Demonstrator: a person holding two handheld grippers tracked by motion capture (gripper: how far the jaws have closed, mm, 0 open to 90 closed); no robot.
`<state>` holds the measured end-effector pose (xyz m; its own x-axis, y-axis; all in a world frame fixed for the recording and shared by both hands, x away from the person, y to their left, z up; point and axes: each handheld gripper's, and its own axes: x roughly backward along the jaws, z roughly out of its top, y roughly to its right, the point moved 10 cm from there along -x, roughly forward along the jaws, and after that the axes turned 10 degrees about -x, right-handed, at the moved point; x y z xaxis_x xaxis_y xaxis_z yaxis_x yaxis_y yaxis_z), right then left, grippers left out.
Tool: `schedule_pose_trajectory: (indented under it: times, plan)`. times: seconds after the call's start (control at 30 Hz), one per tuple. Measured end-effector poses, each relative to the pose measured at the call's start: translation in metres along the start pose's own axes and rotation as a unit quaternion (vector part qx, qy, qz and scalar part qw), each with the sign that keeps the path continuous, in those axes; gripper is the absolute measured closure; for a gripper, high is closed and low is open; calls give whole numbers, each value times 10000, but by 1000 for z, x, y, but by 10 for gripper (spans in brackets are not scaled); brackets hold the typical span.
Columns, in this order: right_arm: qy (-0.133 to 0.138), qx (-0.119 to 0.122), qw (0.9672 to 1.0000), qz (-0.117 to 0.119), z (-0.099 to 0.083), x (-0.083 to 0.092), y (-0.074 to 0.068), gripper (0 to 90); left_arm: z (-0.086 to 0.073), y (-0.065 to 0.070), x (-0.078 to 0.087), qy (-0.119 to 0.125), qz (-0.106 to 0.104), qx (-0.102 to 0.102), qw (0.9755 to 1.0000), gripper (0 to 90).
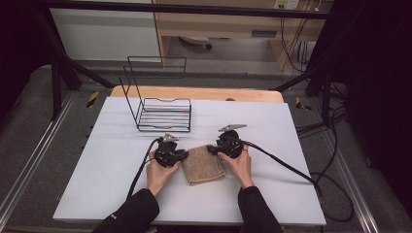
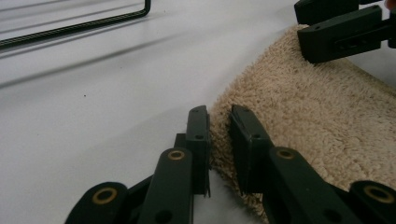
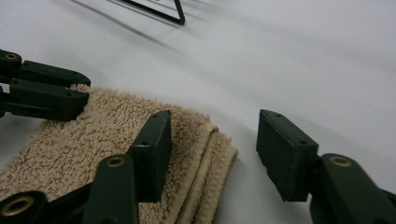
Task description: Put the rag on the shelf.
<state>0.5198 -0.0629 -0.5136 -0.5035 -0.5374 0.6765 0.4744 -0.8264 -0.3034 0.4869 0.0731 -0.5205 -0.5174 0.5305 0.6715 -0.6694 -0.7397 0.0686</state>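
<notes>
Nearest the lower edge of the high view, two dark sleeves come in and the hands rest on the white surface, each wrapped around a gripper.

The left gripper sits at the left edge of the folded beige towel. In the left gripper view its jaws stand nearly together with a ridge of towel edge pinched between them, so it has hold of that side. The grip sits low on the fold, probably to catch all the layers at once.

The right gripper is at the towel's upper right corner. In the right gripper view its jaws are partly apart: one pad lies on top of the towel's pile near the stacked folded edge, the other is off the cloth over bare surface. Nothing is clamped there yet. I judge it is straddling the edge so that a squeeze would take the opposite side and let both hands lift the towel flat.

The towel lies just below the centre of the frame, between the two grippers.

Farther back, left of centre, a black wire rack stands well apart from the towel, likely where it is meant to go.
</notes>
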Motion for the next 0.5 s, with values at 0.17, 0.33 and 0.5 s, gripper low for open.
schedule_pose_trajectory:
  times: [0.17, 0.33, 0.5]
  plan:
    - [-121, -77, 9999, 55, -3, -1, -1, 573, 0, 0, 0, -6, -19, -46, 10000, 770]
    - [-165, -64, 9998, 54, -7, -2, -2, 632, 0, 0, 0, -1, -20, -104, 9999, 770]
    - [-307, -220, 9992, 161, -8, -2, -4, 712, 0, 0, 0, -26, -73, -56, 10000, 772]
